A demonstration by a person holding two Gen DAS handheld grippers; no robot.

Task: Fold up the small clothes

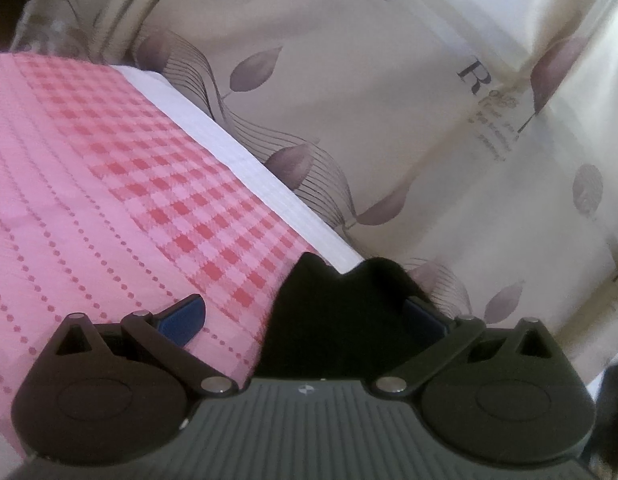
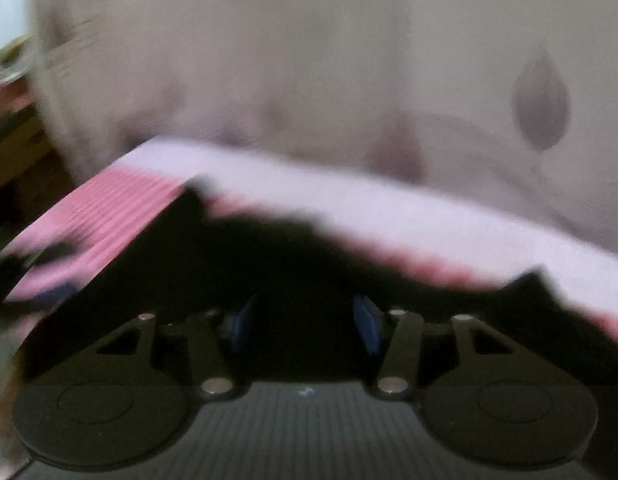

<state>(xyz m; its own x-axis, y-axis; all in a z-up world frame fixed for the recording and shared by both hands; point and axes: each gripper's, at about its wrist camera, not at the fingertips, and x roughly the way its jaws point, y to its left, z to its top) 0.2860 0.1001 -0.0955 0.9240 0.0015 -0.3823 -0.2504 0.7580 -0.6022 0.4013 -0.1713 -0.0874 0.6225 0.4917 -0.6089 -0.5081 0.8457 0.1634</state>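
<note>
A black garment point(image 1: 329, 312) lies on a pink checked cloth point(image 1: 109, 184) with a white border. In the left wrist view my left gripper point(image 1: 305, 316) is wide open, with the black cloth between its blue pads point(image 1: 181, 320). In the blurred right wrist view the black garment point(image 2: 293, 264) spreads across the lower middle. My right gripper point(image 2: 305, 320) stands open with the black cloth in its gap; its blue fingertips point(image 2: 367, 324) show apart.
A cream sheet with a grey leaf print point(image 1: 389, 112) covers the surface beyond the pink cloth's white border point(image 1: 245, 160). It also fills the top of the right wrist view point(image 2: 309, 60). Dark furniture point(image 2: 13, 152) shows at the far left there.
</note>
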